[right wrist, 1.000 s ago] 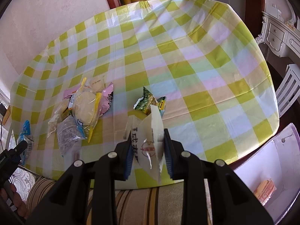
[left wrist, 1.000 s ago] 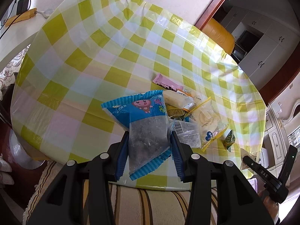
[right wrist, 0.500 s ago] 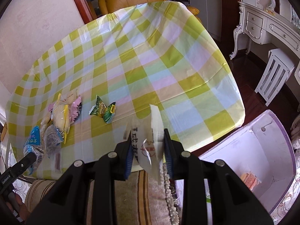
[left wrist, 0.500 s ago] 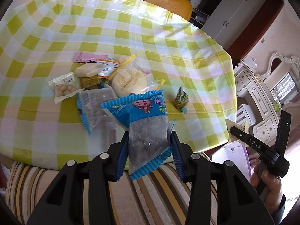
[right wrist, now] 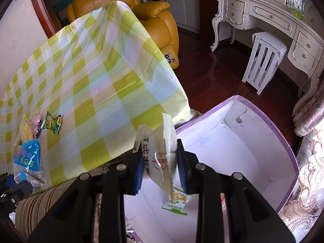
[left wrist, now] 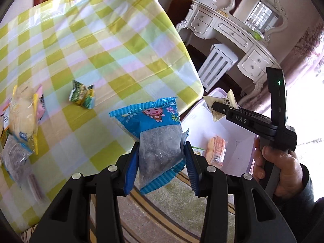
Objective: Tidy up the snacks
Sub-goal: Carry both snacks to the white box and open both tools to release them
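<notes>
My left gripper is shut on a blue snack packet with a cartoon face, held over the table's right edge. My right gripper is shut on a white snack packet with red print, held above the open purple-rimmed white box. That gripper and packet also show in the left wrist view. An orange snack and a green-yellow packet lie in the box. A green packet and a pile of snacks lie on the checked tablecloth.
A white stool and an ornate white dresser stand on the dark floor to the right. A yellow leather armchair is behind the table. A striped rug lies below.
Both grippers have swung right with their packets. The right one now hangs over the box; the left one has left the snack pile and reached the table's right edge.
</notes>
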Demonstrator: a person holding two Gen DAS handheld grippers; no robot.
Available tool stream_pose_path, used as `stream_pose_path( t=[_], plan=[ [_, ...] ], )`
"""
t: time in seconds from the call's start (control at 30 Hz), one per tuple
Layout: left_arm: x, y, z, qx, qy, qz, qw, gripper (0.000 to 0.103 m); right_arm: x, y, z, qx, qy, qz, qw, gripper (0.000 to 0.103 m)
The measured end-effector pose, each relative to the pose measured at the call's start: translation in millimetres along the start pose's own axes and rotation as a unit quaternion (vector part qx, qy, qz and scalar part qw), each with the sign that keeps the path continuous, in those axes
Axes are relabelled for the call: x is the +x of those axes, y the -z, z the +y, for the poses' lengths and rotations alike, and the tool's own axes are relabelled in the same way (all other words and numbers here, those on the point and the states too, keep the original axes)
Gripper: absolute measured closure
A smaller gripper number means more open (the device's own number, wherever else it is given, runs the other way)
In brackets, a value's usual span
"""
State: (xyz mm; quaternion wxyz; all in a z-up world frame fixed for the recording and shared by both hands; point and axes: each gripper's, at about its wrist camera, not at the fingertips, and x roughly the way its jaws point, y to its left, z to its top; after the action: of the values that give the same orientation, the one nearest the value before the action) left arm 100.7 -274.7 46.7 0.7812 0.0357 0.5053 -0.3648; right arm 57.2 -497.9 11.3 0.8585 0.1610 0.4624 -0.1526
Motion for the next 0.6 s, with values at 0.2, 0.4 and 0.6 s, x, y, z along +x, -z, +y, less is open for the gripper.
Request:
stream_pose_path(
  t=[0.2, 0.4, 0.6],
  plan=[
    [52.8, -13.2, -43.2, 0.079, 0.039, 0.079, 0.9929, 0.061, 21.0, 10.5, -38.7, 0.029, 0.021, 0.023, 0.999, 0.074],
    [104.6, -16.4, -68.5, 0.116, 0.064, 0.157, 0.9787, 0.061, 50.3, 19.9, -59.4, 0.033, 0.037, 0.054, 0.997, 0.074],
    [141.6, -13.8, -81.1, 0.142, 0.039, 0.204, 0.9678, 0.061, 72.1, 29.2, -63.4, 0.031, 0.037, 0.079, 0.996, 0.074]
  ],
)
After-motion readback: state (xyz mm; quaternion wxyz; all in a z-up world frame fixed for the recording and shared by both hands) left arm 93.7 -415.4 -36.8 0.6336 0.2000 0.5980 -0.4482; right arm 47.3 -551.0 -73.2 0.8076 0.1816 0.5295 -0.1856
